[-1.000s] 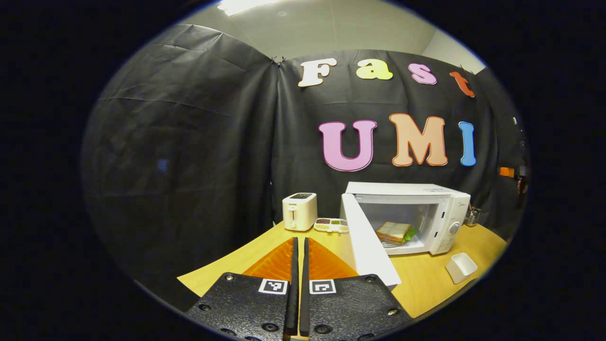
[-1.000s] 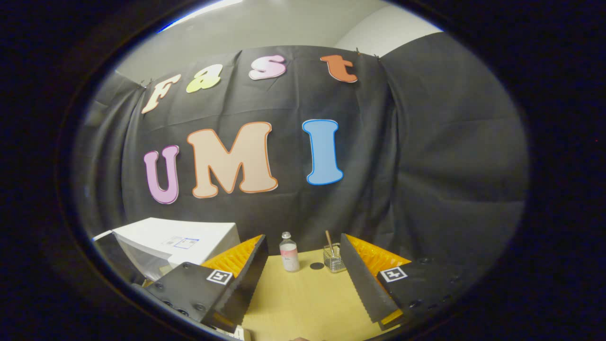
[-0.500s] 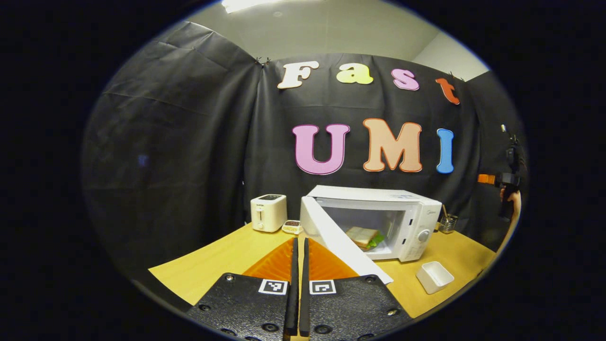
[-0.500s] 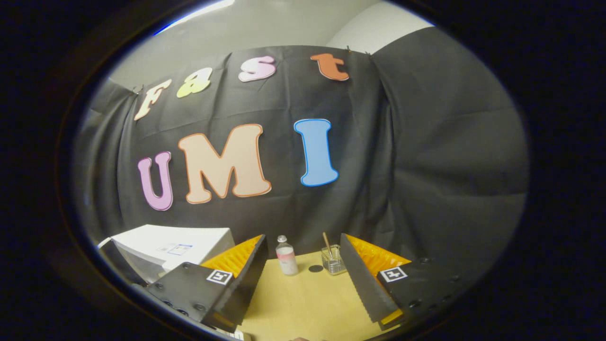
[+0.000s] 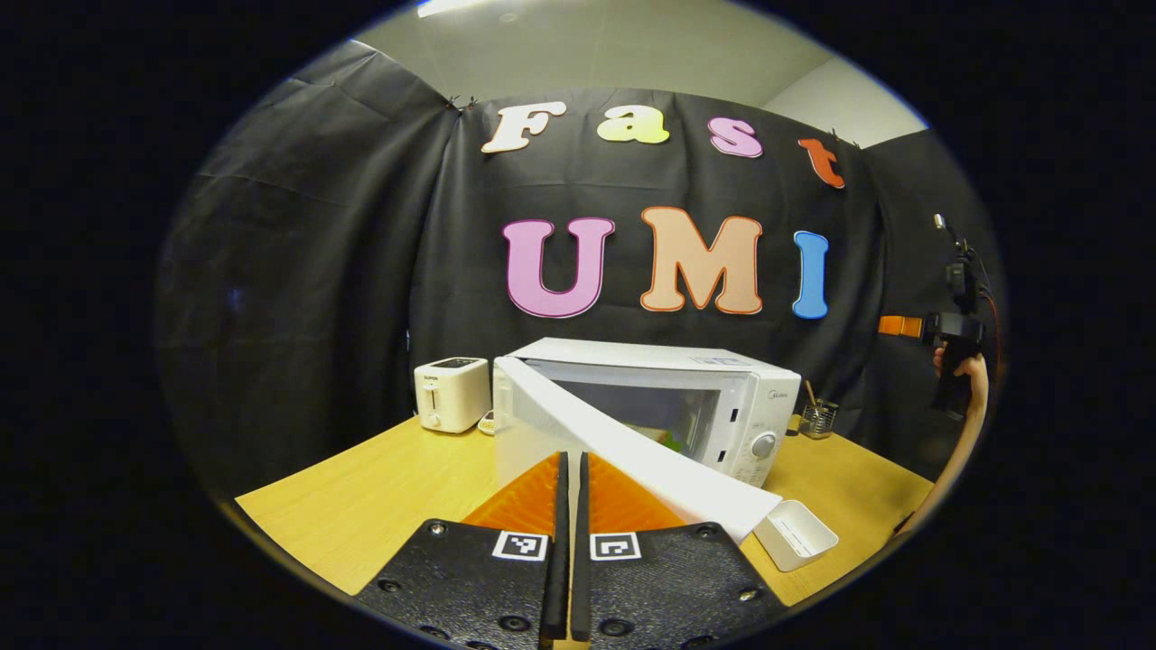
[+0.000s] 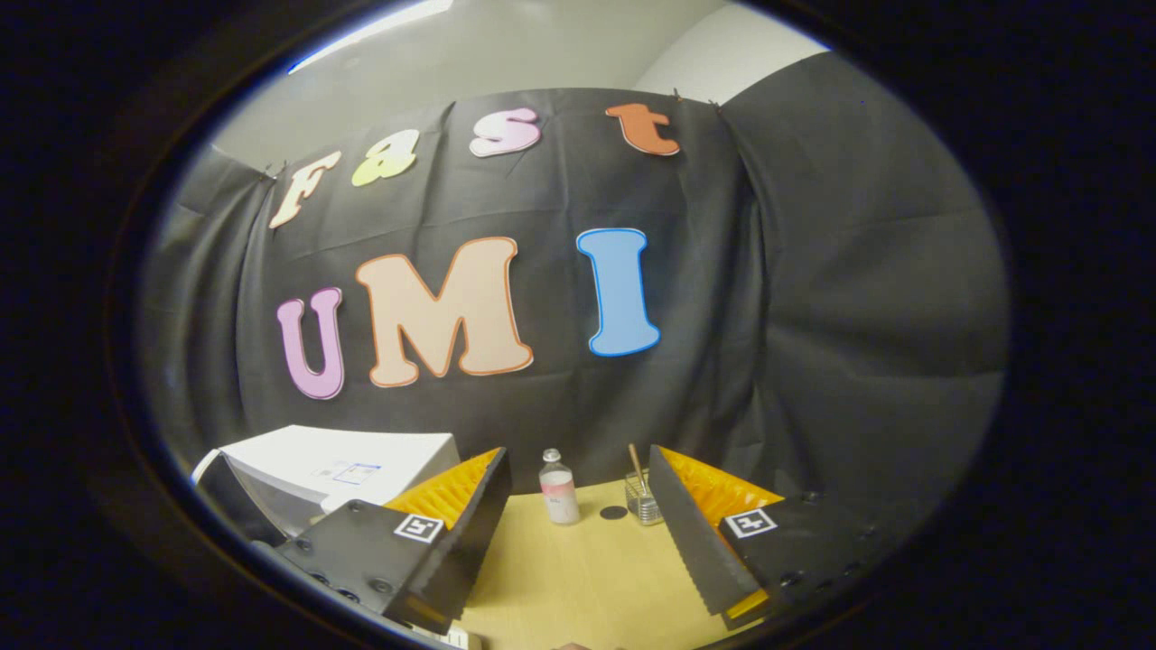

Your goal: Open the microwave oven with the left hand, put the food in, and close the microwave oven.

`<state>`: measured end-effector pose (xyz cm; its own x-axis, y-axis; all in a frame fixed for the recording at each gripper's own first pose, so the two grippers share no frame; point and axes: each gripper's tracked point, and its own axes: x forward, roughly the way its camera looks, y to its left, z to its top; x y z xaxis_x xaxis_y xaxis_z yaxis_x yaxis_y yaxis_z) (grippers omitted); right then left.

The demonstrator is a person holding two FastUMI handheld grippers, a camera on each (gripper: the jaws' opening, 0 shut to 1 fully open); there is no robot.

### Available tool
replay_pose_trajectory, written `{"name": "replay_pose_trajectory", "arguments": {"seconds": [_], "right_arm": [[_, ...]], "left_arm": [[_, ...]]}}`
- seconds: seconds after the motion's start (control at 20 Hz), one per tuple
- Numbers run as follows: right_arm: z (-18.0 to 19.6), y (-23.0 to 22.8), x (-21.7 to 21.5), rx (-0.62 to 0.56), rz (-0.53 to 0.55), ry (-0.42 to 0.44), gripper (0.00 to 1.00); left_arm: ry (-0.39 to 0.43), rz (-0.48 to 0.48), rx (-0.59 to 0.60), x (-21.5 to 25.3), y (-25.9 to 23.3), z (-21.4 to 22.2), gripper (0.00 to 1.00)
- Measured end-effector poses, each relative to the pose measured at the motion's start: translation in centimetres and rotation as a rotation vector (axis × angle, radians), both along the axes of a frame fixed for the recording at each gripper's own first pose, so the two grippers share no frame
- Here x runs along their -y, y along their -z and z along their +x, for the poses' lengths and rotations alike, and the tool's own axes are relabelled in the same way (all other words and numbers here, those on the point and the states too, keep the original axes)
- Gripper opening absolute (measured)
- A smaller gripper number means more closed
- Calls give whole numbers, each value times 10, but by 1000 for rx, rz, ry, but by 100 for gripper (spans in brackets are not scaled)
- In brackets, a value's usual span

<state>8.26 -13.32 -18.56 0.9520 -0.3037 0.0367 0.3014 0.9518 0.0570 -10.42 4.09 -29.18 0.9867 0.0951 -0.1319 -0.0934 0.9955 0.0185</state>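
Wooden table (image 5: 361,487), frame centre: microwave (image 5: 686,397) door (image 5: 623,451) has swung from wide open to partly shut, hiding the sandwich inside (closing underway). Left gripper (image 5: 567,578) pressed together, empty, at the door; right gripper (image 6: 578,542) spread, empty.

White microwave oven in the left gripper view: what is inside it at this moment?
Through the gap beside the half-closed white door of the white microwave oven, only a small green scrap shows in the cavity. The door covers the rest, so the food itself cannot be made out.

Toaster (image 5: 451,394) left of microwave (image 5: 722,402), tray (image 5: 795,534) before it
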Motion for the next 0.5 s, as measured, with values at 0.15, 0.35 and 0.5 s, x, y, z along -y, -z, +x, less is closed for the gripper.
{"name": "replay_pose_trajectory", "arguments": {"seconds": [0.15,0.35,0.5], "right_arm": [[4,4,-4,-11,14,-28,96],[3,5,6,-15,19,-7,92],[2,4,11,-9,36,-7,92]], "left_arm": [[51,-10,7,22,4,15,3],[85,0,3,44,9,34,3],[99,9,6,56,12,50,3]]}}
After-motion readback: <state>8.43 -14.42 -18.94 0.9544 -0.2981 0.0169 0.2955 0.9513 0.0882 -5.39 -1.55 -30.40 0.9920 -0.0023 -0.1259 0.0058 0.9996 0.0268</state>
